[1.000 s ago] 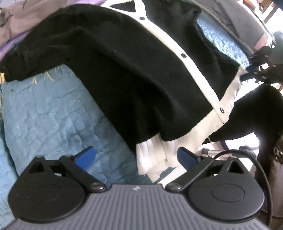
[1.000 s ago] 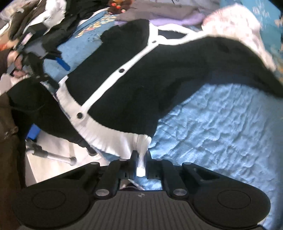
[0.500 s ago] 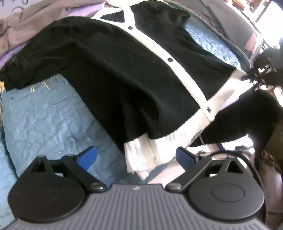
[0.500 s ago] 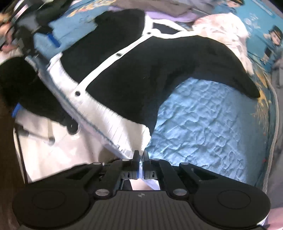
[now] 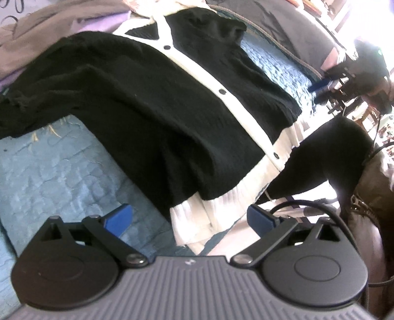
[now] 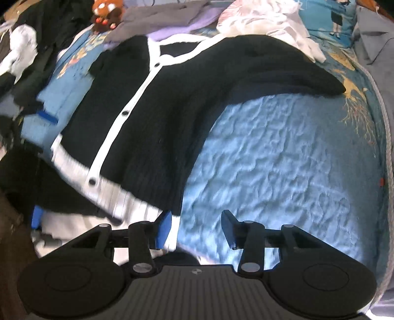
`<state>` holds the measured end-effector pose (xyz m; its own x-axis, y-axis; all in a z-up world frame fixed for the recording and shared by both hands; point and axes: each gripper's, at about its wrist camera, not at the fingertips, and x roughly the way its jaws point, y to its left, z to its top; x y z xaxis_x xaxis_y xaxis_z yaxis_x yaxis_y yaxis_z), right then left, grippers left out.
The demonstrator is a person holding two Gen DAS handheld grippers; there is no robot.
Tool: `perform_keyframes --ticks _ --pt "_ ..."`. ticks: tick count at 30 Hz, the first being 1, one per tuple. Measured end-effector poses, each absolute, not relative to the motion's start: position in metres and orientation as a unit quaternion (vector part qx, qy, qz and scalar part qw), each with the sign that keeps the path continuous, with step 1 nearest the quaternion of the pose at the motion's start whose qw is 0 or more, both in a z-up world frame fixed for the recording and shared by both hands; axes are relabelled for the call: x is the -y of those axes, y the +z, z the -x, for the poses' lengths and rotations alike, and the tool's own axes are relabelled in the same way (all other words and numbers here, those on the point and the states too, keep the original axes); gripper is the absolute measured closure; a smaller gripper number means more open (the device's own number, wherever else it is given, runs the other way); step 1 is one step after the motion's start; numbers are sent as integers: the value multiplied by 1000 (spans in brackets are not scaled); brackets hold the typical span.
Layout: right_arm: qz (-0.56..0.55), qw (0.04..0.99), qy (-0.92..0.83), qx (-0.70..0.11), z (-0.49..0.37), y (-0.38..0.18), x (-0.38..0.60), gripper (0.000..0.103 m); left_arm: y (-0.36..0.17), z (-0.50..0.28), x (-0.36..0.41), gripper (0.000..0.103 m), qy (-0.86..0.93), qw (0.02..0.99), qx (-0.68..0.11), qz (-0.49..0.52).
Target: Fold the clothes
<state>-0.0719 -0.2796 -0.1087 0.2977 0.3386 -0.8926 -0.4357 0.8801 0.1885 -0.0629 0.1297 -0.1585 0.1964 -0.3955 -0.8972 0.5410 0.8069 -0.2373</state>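
A black cardigan (image 5: pixel 157 108) with a white button band and white ribbed hem lies spread on a blue quilted bedspread (image 5: pixel 54 172), its hem hanging at the bed's near edge. In the right wrist view the same cardigan (image 6: pixel 157 108) stretches from the collar at the top down to the hem just left of my right gripper. My left gripper (image 5: pixel 189 219) is open, and a white hem corner (image 5: pixel 194 221) lies between its blue pads. My right gripper (image 6: pixel 195 227) is open over the bedspread (image 6: pixel 283 160), its left pad beside the hem's right end (image 6: pixel 138 206).
Grey and lilac clothes (image 6: pixel 172 22) and a white garment (image 6: pixel 268 22) are heaped at the far side of the bed. A plush toy (image 6: pixel 106 12) and dark clothes (image 6: pixel 46 32) lie at the far left. A person's dark-clad leg (image 5: pixel 327 160) stands beside the bed edge.
My right gripper was shut on the white hem; it has let go and now stands open. The cardigan has settled flatter on the bed. My left gripper stayed open near the hem corner.
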Motion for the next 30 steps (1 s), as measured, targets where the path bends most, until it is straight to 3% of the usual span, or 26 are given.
perform_keyframes --ticks 5,11,12,13,15,30 --pt "47 806 260 -530 59 -110 262 58 -176 53 -142 5 -296 758 -580 -25" --pt "46 809 263 -524 54 -113 254 58 -187 49 -156 31 -264 760 -593 18" --pt "46 810 263 -523 53 -113 253 58 -187 49 -158 47 -254 764 -593 20" --pt "46 810 263 -522 52 -113 252 58 -187 50 -160 70 -244 765 -595 26" --pt "45 811 264 -520 51 -114 249 58 -188 51 -167 93 -234 760 -604 57" --pt "37 819 263 -508 55 -107 249 58 -175 76 -147 97 -214 775 -594 41"
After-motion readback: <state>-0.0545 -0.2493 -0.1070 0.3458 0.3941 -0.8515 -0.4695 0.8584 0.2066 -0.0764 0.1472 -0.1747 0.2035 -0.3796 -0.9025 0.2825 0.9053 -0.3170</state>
